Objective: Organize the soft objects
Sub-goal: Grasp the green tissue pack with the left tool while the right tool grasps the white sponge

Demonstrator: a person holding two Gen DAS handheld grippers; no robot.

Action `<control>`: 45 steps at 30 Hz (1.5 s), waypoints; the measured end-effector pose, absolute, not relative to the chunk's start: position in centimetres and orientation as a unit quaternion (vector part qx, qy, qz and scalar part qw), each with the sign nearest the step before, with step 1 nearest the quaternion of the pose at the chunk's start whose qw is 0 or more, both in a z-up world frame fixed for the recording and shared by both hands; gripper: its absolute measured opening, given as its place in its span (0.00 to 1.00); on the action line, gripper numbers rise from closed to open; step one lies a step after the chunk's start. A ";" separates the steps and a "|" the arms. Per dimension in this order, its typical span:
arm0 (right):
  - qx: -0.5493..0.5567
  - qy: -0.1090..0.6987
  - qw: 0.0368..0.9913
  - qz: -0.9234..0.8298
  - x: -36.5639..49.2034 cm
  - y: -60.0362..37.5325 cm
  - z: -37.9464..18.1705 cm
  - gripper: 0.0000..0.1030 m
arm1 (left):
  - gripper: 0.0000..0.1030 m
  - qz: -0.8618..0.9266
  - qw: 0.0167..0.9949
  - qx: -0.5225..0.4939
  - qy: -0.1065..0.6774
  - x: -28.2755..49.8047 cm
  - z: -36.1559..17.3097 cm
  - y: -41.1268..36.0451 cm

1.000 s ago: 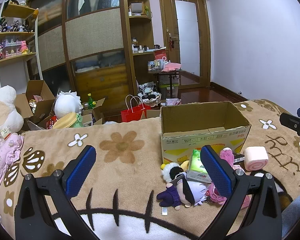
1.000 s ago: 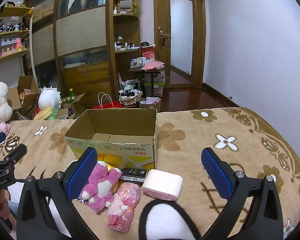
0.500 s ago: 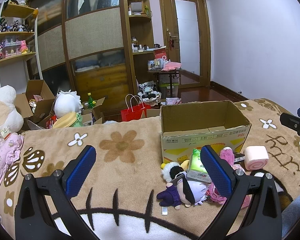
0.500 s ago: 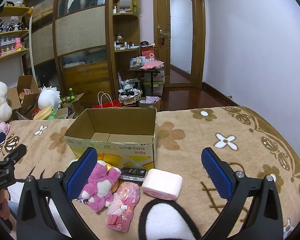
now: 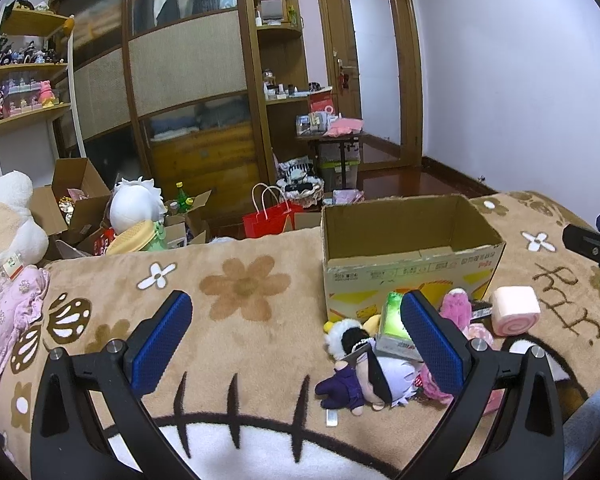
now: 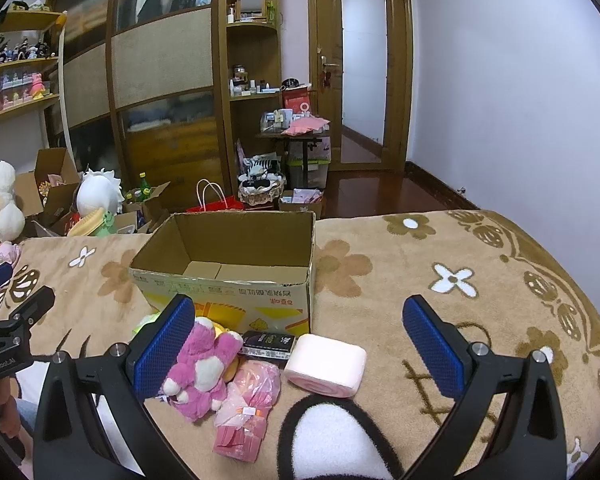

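Both tongs are spread wide and hold nothing. The left tongs (image 5: 296, 336) hover over the brown flowered blanket (image 5: 240, 292) on the bed, left of the toy pile. The right tongs (image 6: 300, 340) hover above the pink swirl-roll cushion (image 6: 326, 364). An open cardboard box (image 6: 228, 264) stands on the blanket, with nothing visible inside. The soft things lie against its near side: a pink plush bear (image 6: 202, 364), a pink packet (image 6: 248, 408), a purple-clothed doll (image 5: 364, 380) and a green tissue pack (image 5: 392, 320). A black flat box (image 6: 268, 344) lies between bear and cushion.
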State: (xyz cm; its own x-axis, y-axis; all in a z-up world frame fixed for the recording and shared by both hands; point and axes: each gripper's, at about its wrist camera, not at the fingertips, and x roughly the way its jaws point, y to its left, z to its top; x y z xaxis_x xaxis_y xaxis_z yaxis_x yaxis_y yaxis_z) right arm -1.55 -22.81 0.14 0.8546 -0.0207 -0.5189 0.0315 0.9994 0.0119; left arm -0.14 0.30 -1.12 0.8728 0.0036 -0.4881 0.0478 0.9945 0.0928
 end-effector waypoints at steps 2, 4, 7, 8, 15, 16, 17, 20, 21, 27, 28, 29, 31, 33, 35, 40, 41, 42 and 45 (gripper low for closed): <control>0.009 0.274 0.962 -0.011 -1.7 -22.7 0.0 1.00 | 1.00 -0.012 0.964 0.052 0.260 0.3 -1.3 0.2; 0.002 0.276 0.961 -0.007 -1.8 -22.4 -0.1 1.00 | 1.00 -0.012 0.963 0.048 0.266 0.4 -1.2 0.3; -0.009 0.281 0.960 -0.003 -1.6 -21.9 -0.3 1.00 | 1.00 -0.007 0.960 0.044 0.278 0.8 -1.3 0.6; -0.011 0.284 0.959 -0.002 -1.5 -21.8 -0.3 1.00 | 1.00 -0.006 0.959 0.043 0.281 0.9 -1.4 0.7; -0.004 0.307 0.952 0.003 0.0 -21.9 -1.1 1.00 | 1.00 0.006 0.949 0.020 0.314 3.2 -1.7 1.8; -0.001 0.311 0.950 0.004 0.2 -21.9 -1.4 1.00 | 1.00 0.004 0.947 0.014 0.321 3.8 -1.8 2.0; 0.001 0.316 0.949 0.006 0.4 -22.0 -1.6 1.00 | 1.00 0.002 0.945 0.011 0.326 4.1 -1.9 2.0; 0.004 0.326 0.945 0.007 1.1 -22.0 -2.2 1.00 | 1.00 -0.003 0.943 0.015 0.332 5.2 -2.1 1.6; 0.003 0.329 0.944 0.007 1.4 -22.1 -2.4 1.00 | 1.00 -0.005 0.943 0.016 0.333 5.5 -2.1 1.5; 0.014 0.341 0.940 -0.002 3.2 -23.1 -3.4 1.00 | 1.00 -0.019 0.943 0.020 0.333 7.8 -1.7 -0.5; 0.018 0.344 0.939 -0.003 3.6 -23.4 -3.5 1.00 | 1.00 -0.020 0.943 0.023 0.332 8.0 -1.6 -1.0; 0.020 0.346 0.938 -0.005 3.8 -23.6 -3.6 1.00 | 1.00 -0.022 0.943 0.026 0.331 8.3 -1.5 -1.4; 0.032 0.352 0.936 -0.009 4.4 -24.2 -3.9 1.00 | 1.00 -0.027 0.944 0.036 0.328 8.9 -1.4 -2.4; 0.044 0.357 0.933 -0.012 4.9 -24.8 -4.2 1.00 | 1.00 -0.036 0.943 0.047 0.327 9.6 -1.4 -3.7; 0.054 0.364 0.930 -0.016 5.4 -25.4 -4.5 1.00 | 1.00 -0.044 0.942 0.051 0.329 10.2 -1.6 -4.8; 0.070 0.384 0.920 -0.026 6.4 -26.5 -5.9 1.00 | 1.00 -0.064 0.938 0.072 0.333 11.1 -2.9 -7.1; 0.072 0.389 0.918 -0.025 6.6 -26.6 -6.2 1.00 | 1.00 -0.067 0.937 0.075 0.335 11.2 -3.2 -7.4; 0.074 0.394 0.916 -0.025 6.8 -26.7 -6.5 1.00 | 1.00 -0.070 0.936 0.076 0.336 11.2 -3.5 -7.5; 0.073 0.407 0.910 -0.029 7.4 -26.8 -7.5 1.00 | 1.00 -0.078 0.930 0.079 0.350 11.5 -4.6 -8.0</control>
